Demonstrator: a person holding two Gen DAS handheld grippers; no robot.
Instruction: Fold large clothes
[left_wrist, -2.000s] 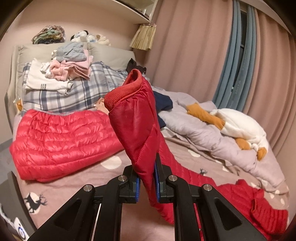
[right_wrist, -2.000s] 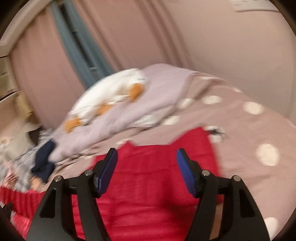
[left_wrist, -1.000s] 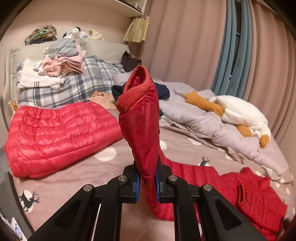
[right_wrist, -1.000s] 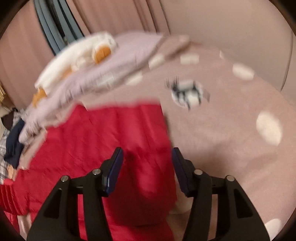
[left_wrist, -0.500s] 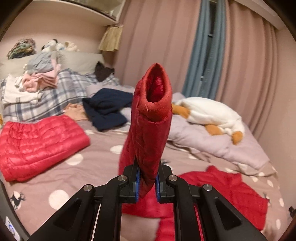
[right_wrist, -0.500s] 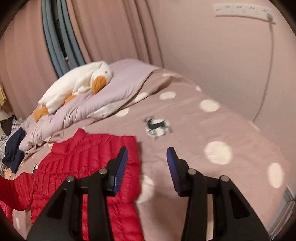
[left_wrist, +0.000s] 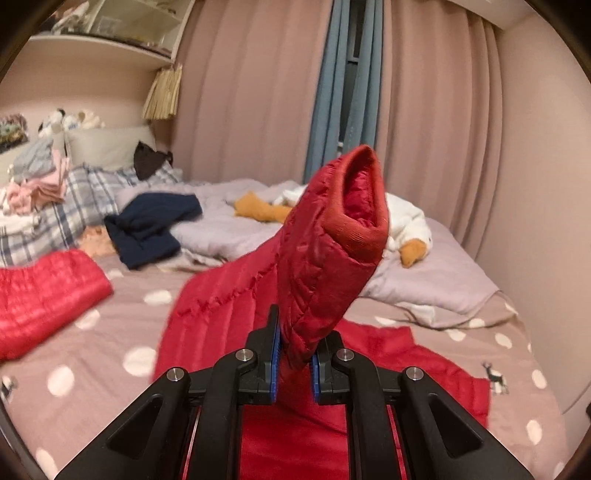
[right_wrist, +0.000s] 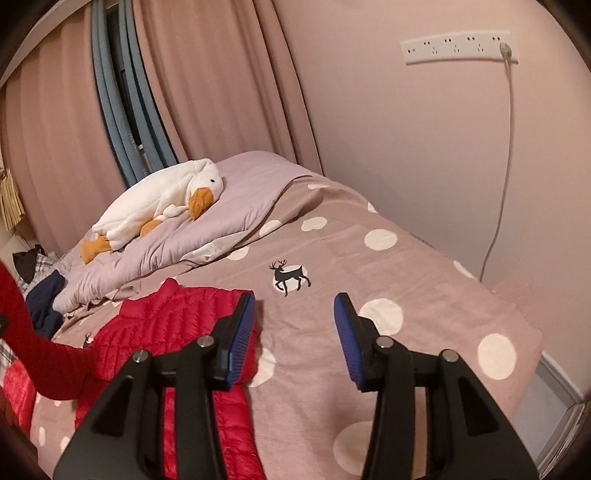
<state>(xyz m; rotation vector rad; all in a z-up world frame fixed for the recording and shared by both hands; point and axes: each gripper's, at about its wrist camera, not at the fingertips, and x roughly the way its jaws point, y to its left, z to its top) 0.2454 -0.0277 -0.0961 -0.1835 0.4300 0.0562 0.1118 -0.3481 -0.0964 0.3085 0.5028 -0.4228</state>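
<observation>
My left gripper is shut on the sleeve of a red quilted down jacket. The sleeve stands up between the fingers with its ribbed cuff open at the top. The jacket's body trails down onto the bed. In the right wrist view the jacket body lies flat on the bed and the lifted sleeve arches up at the far left. My right gripper is open and empty, above the bedspread just right of the jacket's edge.
A second red down jacket lies folded at the left. A navy garment, a lilac duvet with a plush goose, and piled clothes sit further back. A wall with a power strip bounds the right.
My left gripper has carried the sleeve rightward and over the jacket body. My right gripper has let go of the jacket, opened wider and moved right, off its edge.
</observation>
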